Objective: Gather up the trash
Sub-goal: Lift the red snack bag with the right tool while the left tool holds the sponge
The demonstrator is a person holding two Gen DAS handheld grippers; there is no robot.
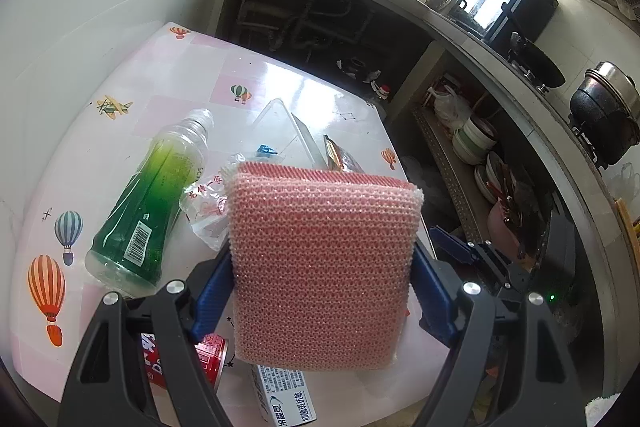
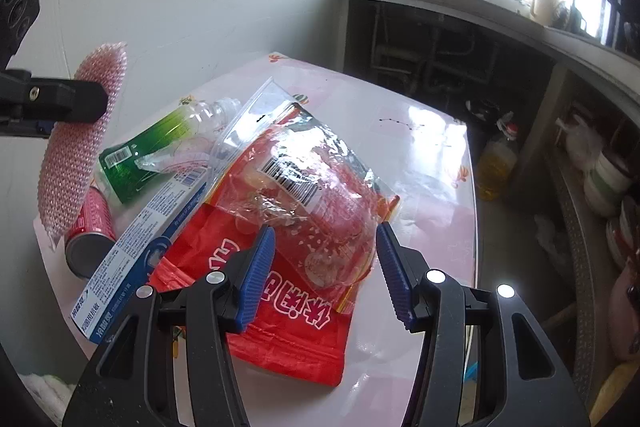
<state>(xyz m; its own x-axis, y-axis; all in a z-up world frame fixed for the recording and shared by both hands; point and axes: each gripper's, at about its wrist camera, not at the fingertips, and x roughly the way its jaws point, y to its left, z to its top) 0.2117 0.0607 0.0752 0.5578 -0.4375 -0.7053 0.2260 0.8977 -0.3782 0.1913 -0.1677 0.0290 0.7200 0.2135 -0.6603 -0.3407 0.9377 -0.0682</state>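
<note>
your left gripper [image 1: 324,267] is clamped wide on a pink mesh sponge [image 1: 320,259], held above the table [image 1: 192,67]. your right gripper [image 2: 326,259] stands half open over the trash pile, pads pressing nothing; a clear plastic wrapper [image 2: 304,187] lies between and beyond its blue fingers [image 2: 256,271], on top of a red packet [image 2: 288,323]. left of these lie a blue-and-white carton [image 2: 132,259], a green bottle [image 2: 160,147] on its side and a red can [image 2: 88,231].
</note>
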